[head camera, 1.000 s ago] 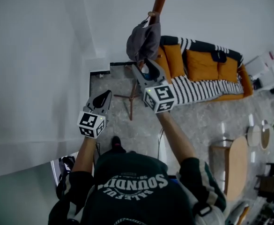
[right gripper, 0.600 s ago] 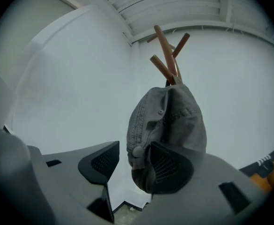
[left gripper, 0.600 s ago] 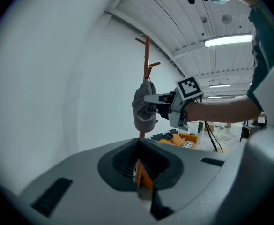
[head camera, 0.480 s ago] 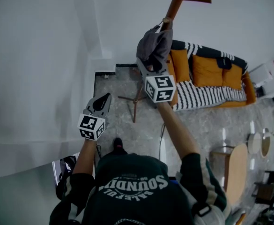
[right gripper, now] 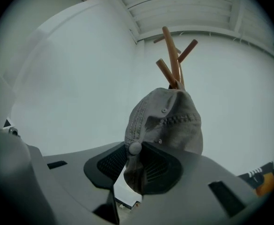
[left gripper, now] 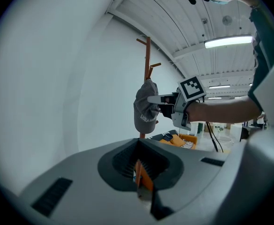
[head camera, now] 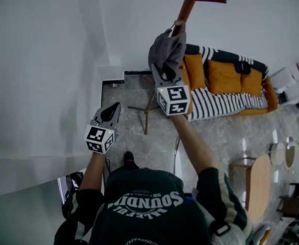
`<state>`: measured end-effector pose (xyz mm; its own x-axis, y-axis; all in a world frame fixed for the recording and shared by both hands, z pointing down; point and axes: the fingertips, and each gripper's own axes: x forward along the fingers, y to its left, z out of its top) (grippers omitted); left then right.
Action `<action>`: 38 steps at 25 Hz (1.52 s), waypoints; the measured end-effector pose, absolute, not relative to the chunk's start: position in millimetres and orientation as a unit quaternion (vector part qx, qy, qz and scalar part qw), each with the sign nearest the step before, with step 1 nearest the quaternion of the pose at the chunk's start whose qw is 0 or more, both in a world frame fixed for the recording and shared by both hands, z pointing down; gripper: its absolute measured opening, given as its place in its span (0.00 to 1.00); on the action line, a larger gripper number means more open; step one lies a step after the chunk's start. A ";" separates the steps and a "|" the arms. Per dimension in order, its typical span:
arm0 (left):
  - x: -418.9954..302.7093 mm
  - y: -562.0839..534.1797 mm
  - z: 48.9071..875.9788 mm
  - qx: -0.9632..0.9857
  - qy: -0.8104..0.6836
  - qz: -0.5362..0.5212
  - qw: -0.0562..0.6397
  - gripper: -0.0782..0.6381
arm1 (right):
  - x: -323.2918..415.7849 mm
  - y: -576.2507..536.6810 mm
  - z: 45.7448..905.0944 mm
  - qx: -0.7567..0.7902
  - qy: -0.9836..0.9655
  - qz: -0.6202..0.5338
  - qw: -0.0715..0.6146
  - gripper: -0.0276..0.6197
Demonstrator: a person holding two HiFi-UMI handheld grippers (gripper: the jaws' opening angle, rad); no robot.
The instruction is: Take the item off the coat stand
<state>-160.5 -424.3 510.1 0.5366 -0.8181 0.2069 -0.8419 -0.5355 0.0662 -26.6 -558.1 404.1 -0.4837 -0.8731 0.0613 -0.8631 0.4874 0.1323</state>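
A grey cap (head camera: 165, 47) hangs on a peg of the brown wooden coat stand (head camera: 190, 1). My right gripper (head camera: 162, 70) reaches up to the cap's lower edge. In the right gripper view the cap (right gripper: 169, 121) fills the space between the jaws of the right gripper (right gripper: 136, 165), which have just been closing and press on its hem, below the stand's pegs (right gripper: 172, 55). My left gripper (head camera: 112, 108) hangs lower left, shut and empty, away from the stand. The left gripper view shows the cap (left gripper: 145, 111) with the right gripper (left gripper: 158, 99) at it.
A white wall runs along the left. The stand's legs (head camera: 144, 108) rest on the grey floor. Behind it is a striped sofa (head camera: 226, 98) with orange cushions. A round wooden table (head camera: 259, 182) is at the lower right.
The right gripper has moved up onto the cap's lower edge and its jaws have narrowed around it. The left gripper has barely shifted.
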 end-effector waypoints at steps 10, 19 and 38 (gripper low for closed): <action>-148.8 -406.5 501.2 0.874 -0.474 0.071 0.078 0.11 | -21.8 -526.6 371.0 0.491 -0.867 -0.076 0.052 0.17; -147.7 -383.2 493.9 0.870 -0.482 0.071 0.073 0.11 | -21.5 -498.7 336.1 0.477 -0.874 -0.088 0.033 0.17; -141.7 -319.5 492.8 0.857 -0.504 0.072 0.071 0.11 | -35.5 -413.4 283.1 0.418 -0.896 -0.147 -0.001 0.16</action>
